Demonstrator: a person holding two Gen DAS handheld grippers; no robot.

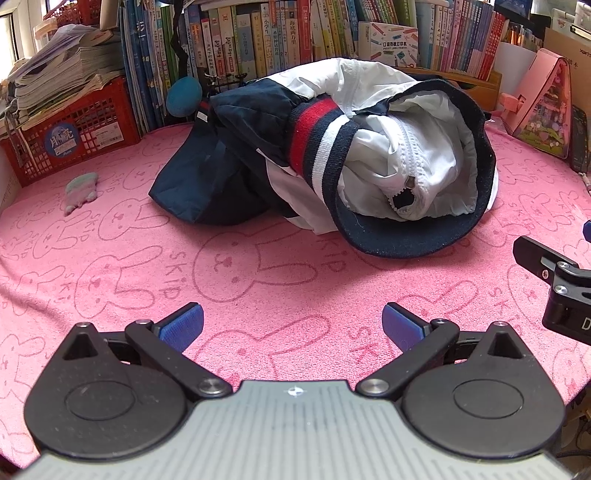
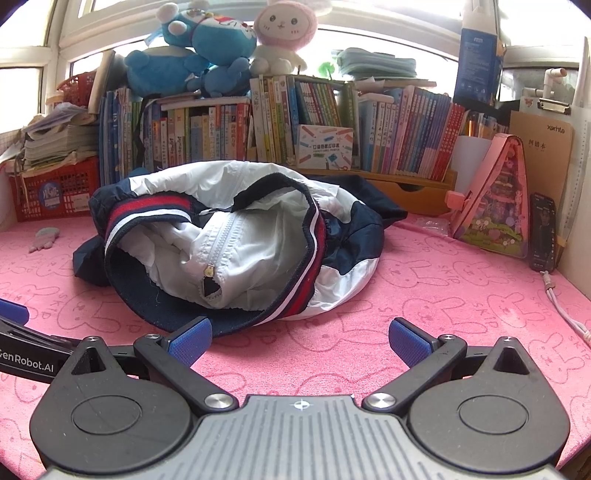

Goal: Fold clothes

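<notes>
- Fingers first: my left gripper [image 1: 291,325] has its blue pads spread wide, nothing between them, hovering over the pink bunny-print towel [image 1: 258,280] that covers the bench.
- Same story on my right gripper [image 2: 300,341]: blue-padded fingers [image 2: 408,341] parted wide and holding nothing.
- My right gripper's left finger tip sits just in front of the navy hem of the jacket [image 2: 236,236]; whether it touches the cloth, I cannot tell.
- From the left wrist view, the jacket [image 1: 332,155] lies ahead and a little to the right, apart from my left fingers, with bare towel between.
- That jacket is a crumpled heap in navy and white, unfolded, resting on the towel in the middle of the bench.
- Its ribbed band in red, white and navy [image 1: 317,144] curls around an opening, and the white lining shows inside.
- Look there, a white zipper [image 2: 221,251] runs down through the lining, its metal pull near the lower end.
- At the right edge of the left wrist view, part of my other gripper's black body pokes in.
- Behind the jacket stands a row of books [image 2: 332,122], with blue plush toys [image 2: 184,59] and a pink-and-white one [image 2: 284,33] perched on top.
- Off to the left, a red plastic crate [image 1: 77,136] carries a stack of papers.
- A small pale toy [image 1: 81,192] lies on the towel near that crate.
- Over on the right, a pink triangular case [image 2: 495,199] leans upright, with a phone [image 2: 542,232] just beside it.
</notes>
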